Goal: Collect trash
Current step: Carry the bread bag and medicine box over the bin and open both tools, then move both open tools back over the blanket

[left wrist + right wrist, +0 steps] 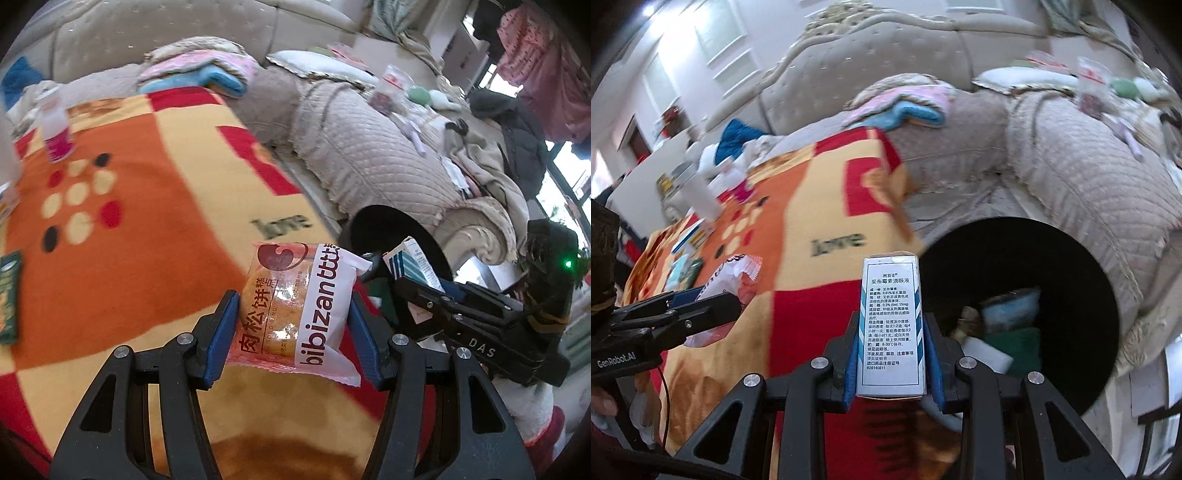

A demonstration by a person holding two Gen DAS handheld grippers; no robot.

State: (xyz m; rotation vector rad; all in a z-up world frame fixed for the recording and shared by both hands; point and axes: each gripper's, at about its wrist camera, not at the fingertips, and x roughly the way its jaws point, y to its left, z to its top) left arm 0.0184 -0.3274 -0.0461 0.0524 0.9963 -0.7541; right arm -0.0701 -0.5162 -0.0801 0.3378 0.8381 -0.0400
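The left gripper [293,314] clamps a wrapped snack cake [295,306] between its blue pads; the right gripper [892,354] squeezes a small medicine box [891,325] upright. Both hang over the patterned blanket [147,240], just short of the black bin [1071,258], which already holds some rubbish. To finish well, each piece should probably be carried fully past the bin's rim before letting go, one hand at a time so the grippers don't knock together. Farther off, a small bottle [55,129] stands on the blanket before the sofa [369,147].

Bin [1052,240] beside blanket [812,206], before sofa [886,66]
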